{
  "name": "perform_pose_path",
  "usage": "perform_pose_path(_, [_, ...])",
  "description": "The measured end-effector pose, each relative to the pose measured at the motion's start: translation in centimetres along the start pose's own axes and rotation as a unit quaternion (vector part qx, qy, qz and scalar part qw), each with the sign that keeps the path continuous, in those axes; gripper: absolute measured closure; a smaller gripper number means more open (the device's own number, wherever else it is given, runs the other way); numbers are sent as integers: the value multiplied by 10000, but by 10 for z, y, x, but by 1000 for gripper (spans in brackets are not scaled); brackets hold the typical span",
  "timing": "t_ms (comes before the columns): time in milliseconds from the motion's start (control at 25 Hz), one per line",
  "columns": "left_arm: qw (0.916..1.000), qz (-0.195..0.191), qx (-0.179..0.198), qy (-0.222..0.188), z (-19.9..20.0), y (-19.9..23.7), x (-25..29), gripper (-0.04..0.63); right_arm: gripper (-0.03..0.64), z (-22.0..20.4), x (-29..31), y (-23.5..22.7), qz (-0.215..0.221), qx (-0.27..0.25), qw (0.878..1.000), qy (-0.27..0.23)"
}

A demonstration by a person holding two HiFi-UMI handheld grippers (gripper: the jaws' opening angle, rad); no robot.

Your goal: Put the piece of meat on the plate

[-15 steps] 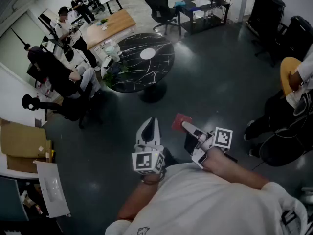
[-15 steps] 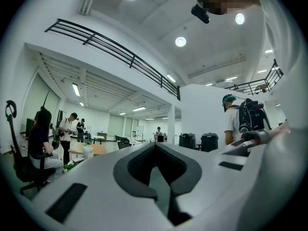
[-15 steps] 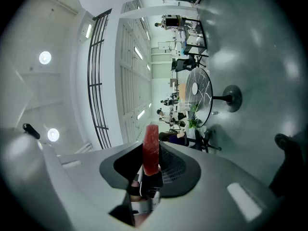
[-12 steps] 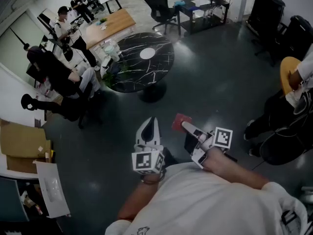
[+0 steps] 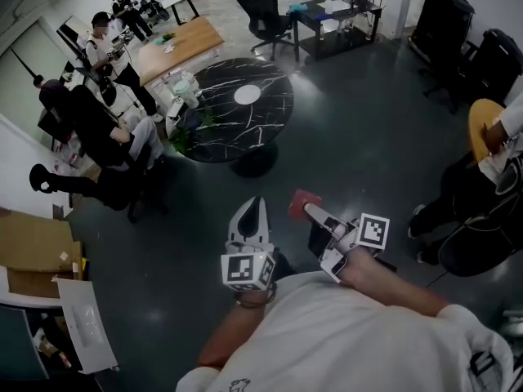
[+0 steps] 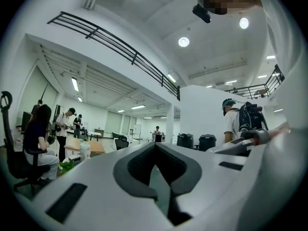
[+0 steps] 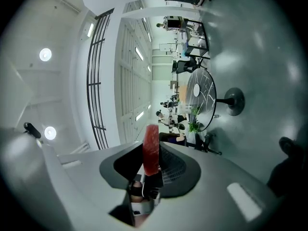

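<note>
presently, right gripper (image 5: 310,211) clamped the piece of meat (image 5: 301,203) over open grey floor (image 5: 351,137); left gripper (image 5: 250,207) had jaws together, empty. plate (image 5: 247,94) lay well apart on round marble table (image 5: 216,133); seated person (image 5: 102,133) crowded its left edge.

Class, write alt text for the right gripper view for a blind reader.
The right claw is shut on a red piece of meat, seen edge-on. Beyond, a round black marble table bears a white plate.
</note>
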State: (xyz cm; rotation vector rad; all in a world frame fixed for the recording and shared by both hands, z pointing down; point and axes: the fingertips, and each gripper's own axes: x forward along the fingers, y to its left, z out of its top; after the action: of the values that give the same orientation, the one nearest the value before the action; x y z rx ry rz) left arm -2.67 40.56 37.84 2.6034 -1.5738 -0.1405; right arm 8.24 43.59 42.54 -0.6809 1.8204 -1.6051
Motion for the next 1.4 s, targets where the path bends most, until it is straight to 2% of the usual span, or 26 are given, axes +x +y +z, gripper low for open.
perform_pose_path(480, [9984,-548,-131,91,17,108,64,590,529,14,135,-6,17,14,9998,-209])
perform_pose_path(800, [9971,-738,-114,150,21,157,81,591,529,12,189,-11,-16,-5,9996,-289])
perform_pose_path(1120, [9964,-781,-234,215,17,173,100,591,529,24,213,-20,-47,40,9996,-267])
perform_pose_path(1400, [9974,-620,-275,253,11,180,131,591,529,60,231,-29,-29,109,9998,-171])
